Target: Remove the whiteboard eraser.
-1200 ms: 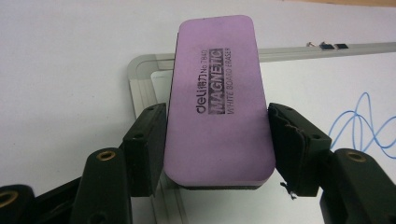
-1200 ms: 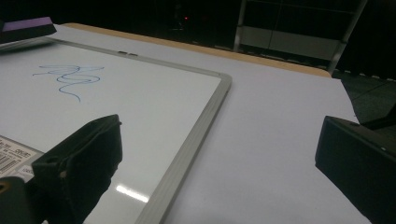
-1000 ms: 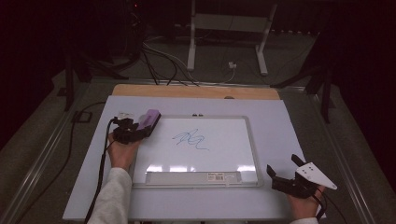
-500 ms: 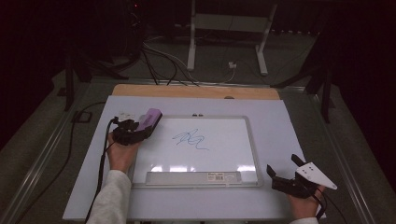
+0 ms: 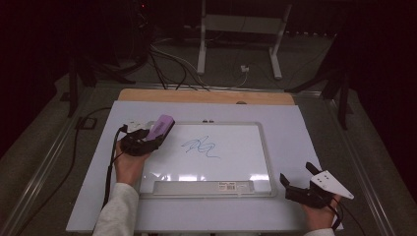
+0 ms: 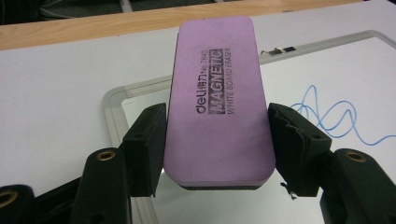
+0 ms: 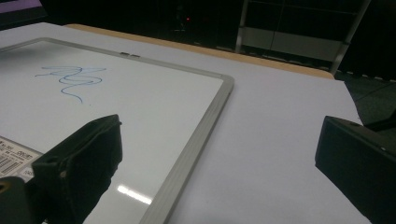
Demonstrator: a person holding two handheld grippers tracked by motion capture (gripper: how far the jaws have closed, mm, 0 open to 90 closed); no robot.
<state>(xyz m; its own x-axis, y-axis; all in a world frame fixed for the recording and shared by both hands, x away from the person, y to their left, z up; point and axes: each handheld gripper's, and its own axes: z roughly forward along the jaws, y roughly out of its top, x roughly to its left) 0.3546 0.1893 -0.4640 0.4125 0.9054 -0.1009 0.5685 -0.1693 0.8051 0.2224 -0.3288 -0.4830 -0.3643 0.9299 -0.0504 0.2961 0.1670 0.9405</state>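
A white table (image 5: 305,128) is carrying a whiteboard (image 5: 231,167) lying flat at its centre, framed in grey; a strip of bare wood (image 5: 206,96) is showing along the table's far edge. A blue scribble (image 5: 200,147) is sitting on the board's upper middle area, clear of the frame. The left gripper (image 5: 147,139) is hovering at the board's upper left corner; its jaws are clenching a purple eraser (image 6: 217,98) by its long sides, printed face up, pointing toward the scribble but well apart from it. The right gripper (image 5: 301,183) is resting on the table just beside the board's lower right corner; its jaws are standing released, wide apart, grasping nothing.
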